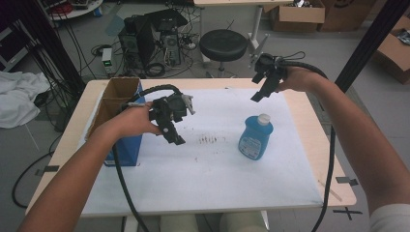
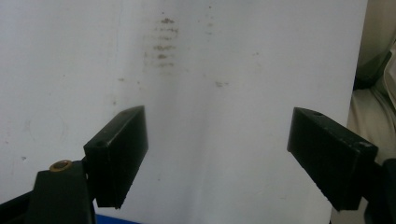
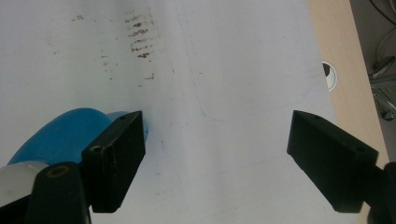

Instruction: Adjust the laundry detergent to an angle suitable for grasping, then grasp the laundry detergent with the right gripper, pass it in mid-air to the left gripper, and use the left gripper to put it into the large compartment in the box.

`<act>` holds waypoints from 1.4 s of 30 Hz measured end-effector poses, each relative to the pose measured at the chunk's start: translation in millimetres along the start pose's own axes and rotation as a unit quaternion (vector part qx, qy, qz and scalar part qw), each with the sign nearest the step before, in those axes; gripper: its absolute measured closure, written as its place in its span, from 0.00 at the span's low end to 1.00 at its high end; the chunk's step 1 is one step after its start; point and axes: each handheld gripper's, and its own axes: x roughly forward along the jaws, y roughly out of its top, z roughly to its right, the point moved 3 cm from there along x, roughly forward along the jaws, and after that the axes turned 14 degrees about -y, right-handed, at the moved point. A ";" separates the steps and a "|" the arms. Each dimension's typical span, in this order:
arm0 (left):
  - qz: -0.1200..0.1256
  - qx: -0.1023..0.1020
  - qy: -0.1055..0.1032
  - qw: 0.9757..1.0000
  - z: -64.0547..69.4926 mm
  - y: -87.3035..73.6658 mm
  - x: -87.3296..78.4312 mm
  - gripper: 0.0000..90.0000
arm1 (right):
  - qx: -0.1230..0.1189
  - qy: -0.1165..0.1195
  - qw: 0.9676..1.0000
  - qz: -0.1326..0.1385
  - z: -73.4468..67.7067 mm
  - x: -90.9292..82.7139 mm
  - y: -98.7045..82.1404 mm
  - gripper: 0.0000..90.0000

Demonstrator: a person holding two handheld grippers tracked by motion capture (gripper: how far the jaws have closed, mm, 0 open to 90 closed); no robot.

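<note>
White paper (image 1: 203, 169) is spread over a pale wooden table (image 1: 333, 169) in a cluttered lab, with a stool and computer gear on the floor behind. From the high view, the blue bottle (image 1: 255, 137) is seen standing upright right of the table's middle, its white cap on, a printed label facing the camera, untouched. An open cardboard box (image 1: 118, 99) with a blue side is set at the left edge. The left gripper (image 1: 175, 140) is held above the paper between box and bottle; the right gripper (image 1: 256, 96) is held up behind the bottle, well apart from it. Nothing appears to have been grasped yet, so the work is judged to be at its start, with the whole handling of the bottle left.

Along the left gripper (image 2: 217, 154) view, the jaws are seen spread wide over bare paper marked by brown smudges (image 2: 161, 44), with nothing between them.

Along the right gripper (image 3: 217, 154) view, the jaws are likewise spread and empty; the bottle (image 3: 65, 135) is seen beyond the left jaw, outside the gap, its white cap (image 3: 16, 184) low in the corner.
</note>
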 end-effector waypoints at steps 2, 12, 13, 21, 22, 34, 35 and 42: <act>0.000 0.001 -0.001 1.000 -0.2 0.6 -0.4 0.23 | 0.001 0.000 1.000 -0.001 -0.1 -0.9 -0.2 0.21; -0.001 -0.001 0.001 1.000 -1.4 1.6 0.5 0.23 | 0.008 -0.007 1.000 0.002 3.8 -3.3 -4.5 0.21; 0.001 -0.001 0.000 1.000 -1.3 1.7 0.4 0.23 | 0.006 -0.004 1.000 0.006 3.5 -3.7 -3.9 0.21; 0.005 -0.002 -0.001 1.000 -4.5 2.3 -2.7 0.23 | 0.010 -0.005 1.000 0.008 6.5 -7.0 -6.1 0.21; 0.005 -0.002 -0.001 1.000 -4.5 2.3 -2.7 0.23 | 0.010 -0.005 1.000 0.008 6.5 -7.0 -6.1 0.21; 0.005 0.000 0.002 1.000 -3.5 4.4 0.3 0.23 | 0.009 -0.013 1.000 0.001 3.7 -13.5 -8.4 0.20; 0.005 0.000 0.003 1.000 -2.2 4.1 0.2 0.23 | 0.010 -0.013 1.000 0.002 3.4 -14.0 -8.3 0.20; 0.007 -0.006 0.009 1.000 2.6 -0.8 -3.0 0.23 | 0.005 -0.015 1.000 0.003 0.9 -16.6 -5.0 0.20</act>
